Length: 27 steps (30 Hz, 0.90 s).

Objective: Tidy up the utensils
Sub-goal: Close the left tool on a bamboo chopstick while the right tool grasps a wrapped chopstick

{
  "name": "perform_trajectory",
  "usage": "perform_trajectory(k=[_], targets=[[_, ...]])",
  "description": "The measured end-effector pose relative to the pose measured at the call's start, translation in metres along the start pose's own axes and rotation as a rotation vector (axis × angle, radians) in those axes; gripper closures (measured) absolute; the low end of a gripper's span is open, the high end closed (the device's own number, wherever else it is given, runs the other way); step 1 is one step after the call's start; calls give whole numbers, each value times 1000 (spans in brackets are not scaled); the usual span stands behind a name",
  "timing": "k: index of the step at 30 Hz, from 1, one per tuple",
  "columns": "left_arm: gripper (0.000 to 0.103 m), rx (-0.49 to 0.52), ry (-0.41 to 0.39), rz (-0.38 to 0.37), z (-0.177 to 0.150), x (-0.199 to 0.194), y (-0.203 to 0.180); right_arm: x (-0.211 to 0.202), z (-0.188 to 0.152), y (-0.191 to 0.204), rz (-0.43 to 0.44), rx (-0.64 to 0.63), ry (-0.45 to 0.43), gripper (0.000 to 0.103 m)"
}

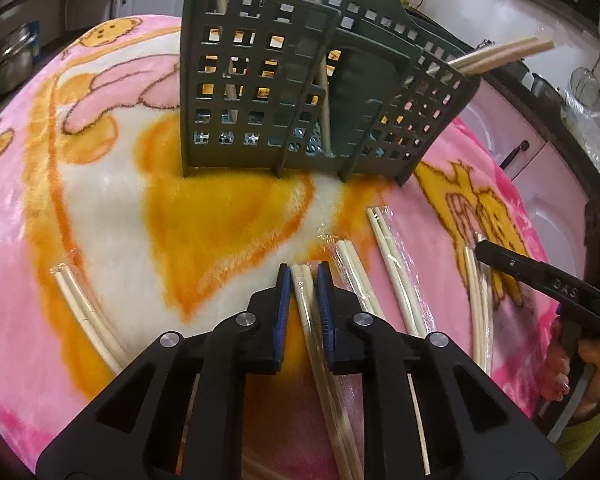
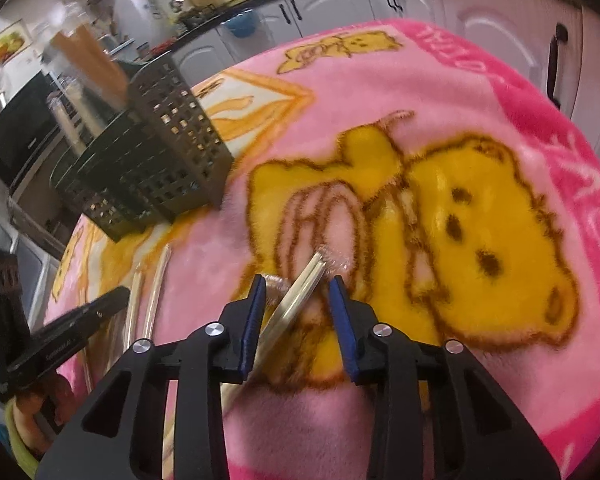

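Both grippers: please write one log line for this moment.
left gripper: shut on wrapped chopsticks | right gripper: open around pair

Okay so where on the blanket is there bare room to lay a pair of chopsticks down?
Free: the blanket between the basket and the far-left chopsticks, and the bear print right of the right gripper. Crowded: the wrapped pairs beside the left gripper.
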<state>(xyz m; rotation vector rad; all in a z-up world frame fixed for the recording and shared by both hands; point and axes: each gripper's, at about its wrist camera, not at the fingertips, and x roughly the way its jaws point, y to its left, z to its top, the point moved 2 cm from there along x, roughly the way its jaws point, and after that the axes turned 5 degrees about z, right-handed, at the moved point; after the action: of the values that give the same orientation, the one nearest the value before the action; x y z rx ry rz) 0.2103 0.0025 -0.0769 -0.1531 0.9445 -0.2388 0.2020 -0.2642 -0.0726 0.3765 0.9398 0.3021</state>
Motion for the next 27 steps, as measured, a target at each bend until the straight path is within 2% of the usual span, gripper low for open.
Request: perform_trajectory(k=[6,10,16,20,27], targets=[[94,-9,1,-12,4,3,0,8,13,-9,17,53,7,81],[94,-5,4,-12,7,6,-2,14,21,-7,0,39,10,84],[95,-5,9,-15,8,5,0,21,31,-9,-33,21,-3,94],[98,-26,-2,-44,11,1,2,14,32,-8,0,38,-32,95],[99,-17,-95,-75,24,-32,-5,-19,31,10,62,-15,-138,96]])
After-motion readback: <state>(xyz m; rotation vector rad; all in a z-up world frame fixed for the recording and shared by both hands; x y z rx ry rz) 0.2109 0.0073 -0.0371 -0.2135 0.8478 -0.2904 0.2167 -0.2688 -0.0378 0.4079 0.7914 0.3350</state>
